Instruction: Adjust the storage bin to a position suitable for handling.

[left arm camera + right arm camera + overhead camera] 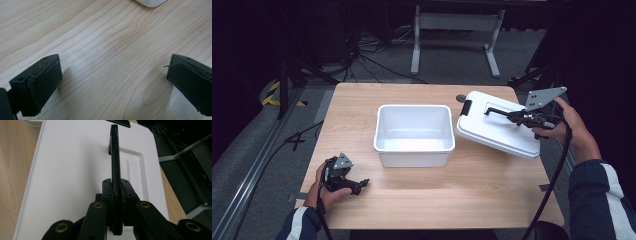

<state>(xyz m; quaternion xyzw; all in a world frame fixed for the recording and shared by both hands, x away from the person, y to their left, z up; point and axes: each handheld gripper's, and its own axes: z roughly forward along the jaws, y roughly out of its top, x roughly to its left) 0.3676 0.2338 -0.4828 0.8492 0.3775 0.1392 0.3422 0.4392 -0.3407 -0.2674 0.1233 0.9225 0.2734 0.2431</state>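
While I carry the white lid (499, 131) by its black handle (498, 111), my work runs across the wooden table (437, 200) from left to right as follows.

Left: my left gripper (361, 184) rests low on the near left corner of the table, its jaws spread wide with nothing between them; in the left gripper view the two black pads (45, 82) stand well apart over bare wood grain, and a rounded white corner of the bin (150, 2) lies ahead. I judge it best kept parked there, clear of the lid's path, yet ready to steady the bin should it slide.

Centre: the white plastic bin (414, 135) stands open and empty in the middle of the table, long side toward me. Its rim is the target, so I should bring the lid over it square, edges parallel, before lowering.

Right: my right gripper (514, 116) is clamped tight on the raised handle; in the right gripper view the thin black bar (114, 155) runs straight away between the closed jaws. The lid hangs tilted just right of the bin, its left edge close to the bin's right wall and its far end bearing a black latch (466, 107). Because the grip sits toward one end of the handle, I judge the lid liable to swing; I should level the wrist, lift clear of the bin wall, travel left slowly, and release only once all four corners seat.
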